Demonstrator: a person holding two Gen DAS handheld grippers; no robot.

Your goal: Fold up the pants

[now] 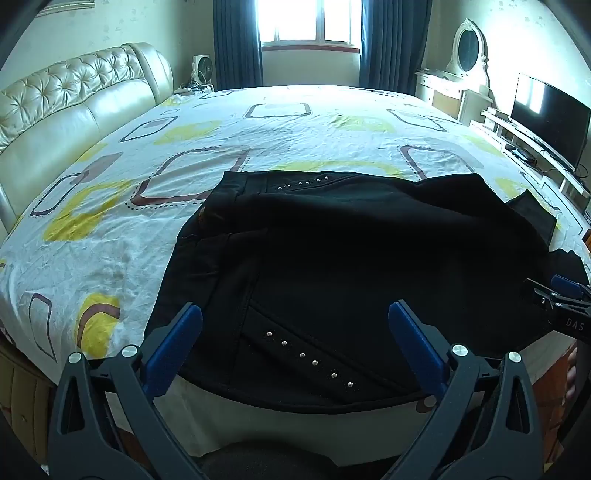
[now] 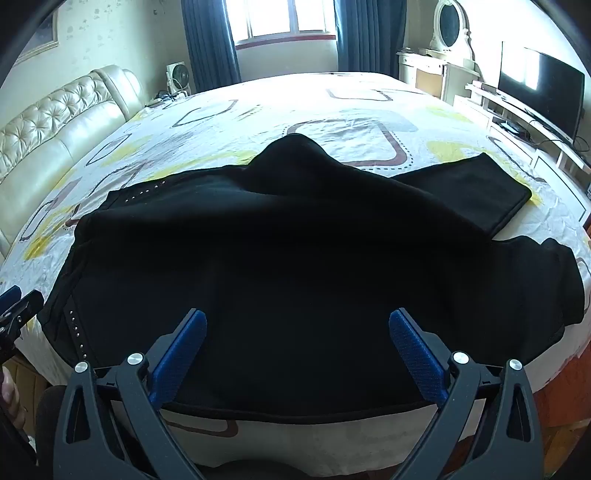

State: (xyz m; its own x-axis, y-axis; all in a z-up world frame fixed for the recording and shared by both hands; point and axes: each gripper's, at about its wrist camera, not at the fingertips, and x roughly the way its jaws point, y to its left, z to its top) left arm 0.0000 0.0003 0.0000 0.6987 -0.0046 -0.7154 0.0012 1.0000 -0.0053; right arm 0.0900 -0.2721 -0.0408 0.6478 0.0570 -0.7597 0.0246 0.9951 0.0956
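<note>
Black pants [image 1: 351, 266] with rows of silver studs lie spread and rumpled on the bed near its front edge; they also fill the middle of the right wrist view [image 2: 295, 266], one leg end lying out to the right [image 2: 476, 192]. My left gripper [image 1: 295, 325] is open and empty, just above the waistband end with the studs. My right gripper [image 2: 297, 328] is open and empty over the pants' front edge. The right gripper also shows at the right edge of the left wrist view [image 1: 557, 299], and the left gripper at the left edge of the right wrist view [image 2: 16, 306].
The bed has a white sheet [image 1: 184, 155] with yellow and brown shapes. A cream tufted headboard [image 1: 66, 99] stands at the left. A television [image 1: 550, 118] on a low stand and a dressing table with an oval mirror [image 1: 467, 48] are at the right. A window with blue curtains [image 1: 306, 22] is behind.
</note>
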